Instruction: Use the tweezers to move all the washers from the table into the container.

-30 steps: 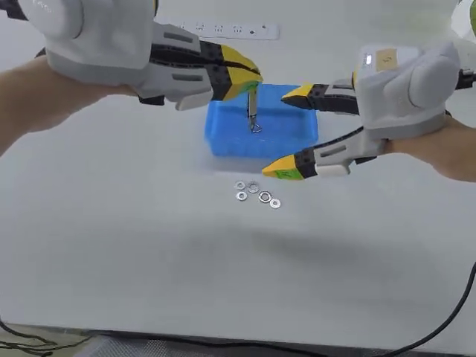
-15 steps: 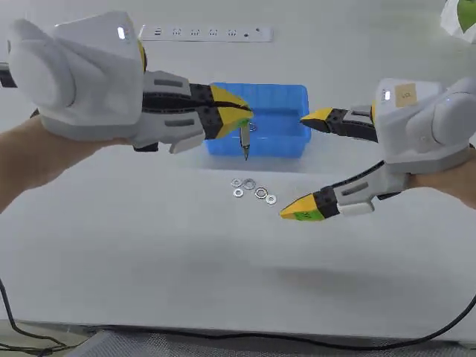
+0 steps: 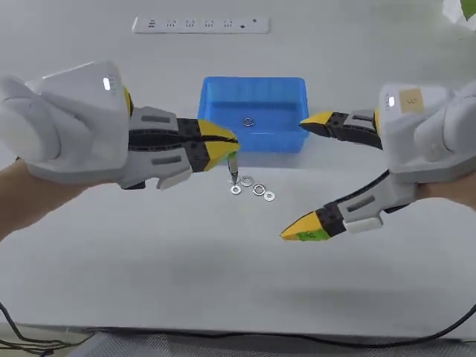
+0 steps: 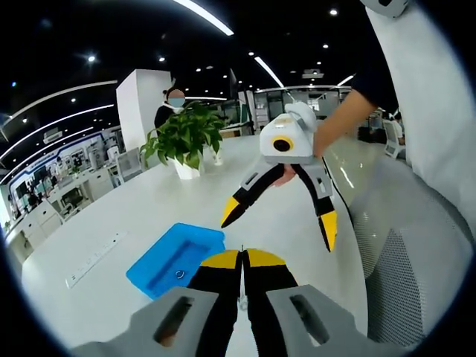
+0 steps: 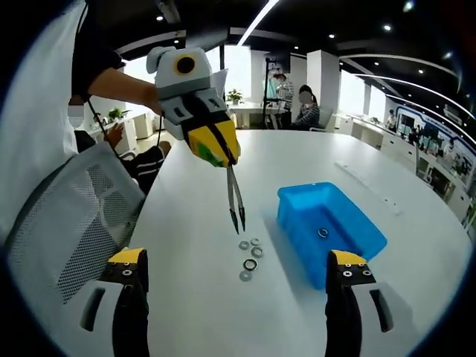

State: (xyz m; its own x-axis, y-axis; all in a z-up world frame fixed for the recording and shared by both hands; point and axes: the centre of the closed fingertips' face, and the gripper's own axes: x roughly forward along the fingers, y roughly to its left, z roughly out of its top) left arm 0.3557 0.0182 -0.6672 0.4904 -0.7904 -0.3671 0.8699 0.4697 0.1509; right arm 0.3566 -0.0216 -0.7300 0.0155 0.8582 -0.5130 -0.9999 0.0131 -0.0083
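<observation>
While our left gripper (image 3: 229,143) clamps slim metal tweezers (image 5: 235,195), tips barely apart and empty, by four steel washers (image 3: 253,187) mid-frame, right gripper (image 3: 296,178) gapes, nothing held. Fifth washer (image 3: 248,121) in blue plastic container (image 3: 279,141); white power strip (image 3: 201,24) upper frame.

This is a large open-plan office hall. The long white worktop (image 5: 216,312) runs far back under a dark ceiling with strip lights (image 4: 201,15) and small spotlights (image 4: 91,58). White columns (image 4: 137,104) stand in the room, a potted plant (image 4: 186,141) sits on the worktop, and a mesh office chair (image 5: 82,216) stands beside it. People (image 5: 305,104) sit at the far end, rows of desks (image 4: 52,193) lie off to one side, and a power strip (image 3: 201,24) lies on the worktop.
</observation>
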